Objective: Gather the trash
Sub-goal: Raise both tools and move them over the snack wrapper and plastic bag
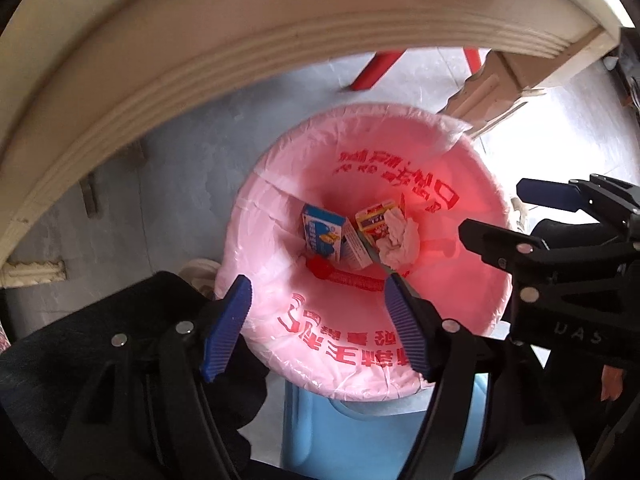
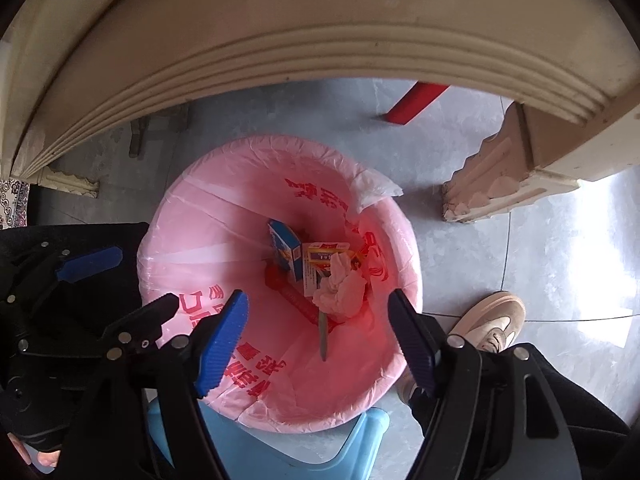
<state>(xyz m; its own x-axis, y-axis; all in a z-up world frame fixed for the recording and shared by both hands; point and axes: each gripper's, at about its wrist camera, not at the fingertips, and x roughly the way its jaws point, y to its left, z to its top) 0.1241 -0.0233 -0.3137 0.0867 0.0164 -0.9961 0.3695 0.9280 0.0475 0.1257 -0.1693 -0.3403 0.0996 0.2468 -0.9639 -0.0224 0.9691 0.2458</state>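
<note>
Here: grey tiled floor [image 2: 520,240] under cream table edge [image 2: 320,40] | trash in pink-lined bin [image 1: 280,184]: blue box [image 1: 322,234], tissue [image 2: 344,288] | left gripper [image 1: 316,326] parted, empty | right gripper [image 2: 320,342] parted, empty

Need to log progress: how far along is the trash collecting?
Done: blue box, yellow box, crumpled tissue and red-handled tool lie in the pink-lined bin. In hand: nothing; left claw and right claw are open. Left: no other trash visible.
</note>
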